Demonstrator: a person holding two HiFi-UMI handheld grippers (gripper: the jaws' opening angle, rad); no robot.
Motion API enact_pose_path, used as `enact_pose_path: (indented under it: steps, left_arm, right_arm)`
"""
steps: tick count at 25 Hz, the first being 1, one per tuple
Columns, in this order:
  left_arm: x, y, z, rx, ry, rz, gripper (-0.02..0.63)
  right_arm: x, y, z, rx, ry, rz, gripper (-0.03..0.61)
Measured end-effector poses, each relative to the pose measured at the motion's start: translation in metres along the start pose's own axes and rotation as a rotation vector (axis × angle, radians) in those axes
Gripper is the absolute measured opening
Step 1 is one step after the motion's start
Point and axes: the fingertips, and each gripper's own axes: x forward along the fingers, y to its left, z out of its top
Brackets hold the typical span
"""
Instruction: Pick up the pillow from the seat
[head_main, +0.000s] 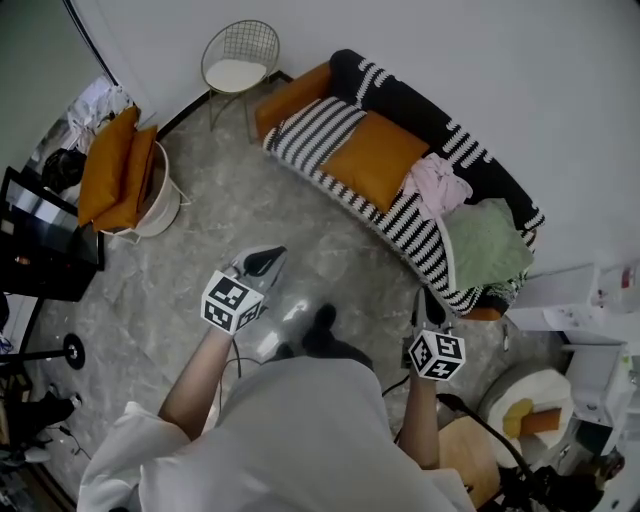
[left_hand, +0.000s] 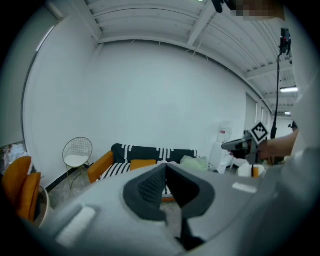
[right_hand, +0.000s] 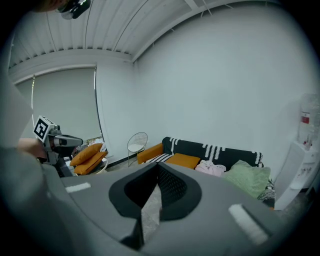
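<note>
Both tools are held low in front of the person, over the grey stone-pattern floor. The left gripper has its jaws pressed together with nothing between them. The right gripper is likewise closed on air. Ahead of both tips, well apart from them, stands a black-and-white striped sofa. The orange pillow lies flat on its seat, ahead and right of the left gripper and ahead and left of the right one. Straight beyond the right gripper, a pink cloth and a green cushion rest on the same sofa. Farther past the left gripper stands a wire chair. Off to that gripper's left, a white basket holds two orange cushions.
</note>
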Motion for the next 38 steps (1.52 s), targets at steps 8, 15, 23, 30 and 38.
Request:
enact_pose_path:
  steps: [8, 15, 23, 30, 38]
  left_arm:
    - [0.055, 0.017, 0.019, -0.009, 0.015, 0.014, -0.002]
    - [0.109, 0.025, 0.033, -0.018, 0.02, 0.033, -0.002]
    - [0.152, 0.025, 0.043, -0.027, 0.019, 0.053, -0.001]
    - [0.17, 0.028, 0.046, -0.043, 0.022, 0.058, 0.0]
    - [0.193, 0.033, 0.053, -0.048, 0.02, 0.042, -0.002]
  right_arm:
    - [0.049, -0.036, 0.02, 0.005, 0.02, 0.025, 0.005]
    - [0.088, -0.08, 0.035, 0.004, 0.034, 0.039, 0.005]
    - [0.121, -0.112, 0.04, -0.006, 0.051, 0.073, 0.005]
    - [0.133, -0.123, 0.046, -0.006, 0.053, 0.085, 0.005]
    - [0.144, -0.136, 0.05, -0.002, 0.065, 0.074, 0.005]
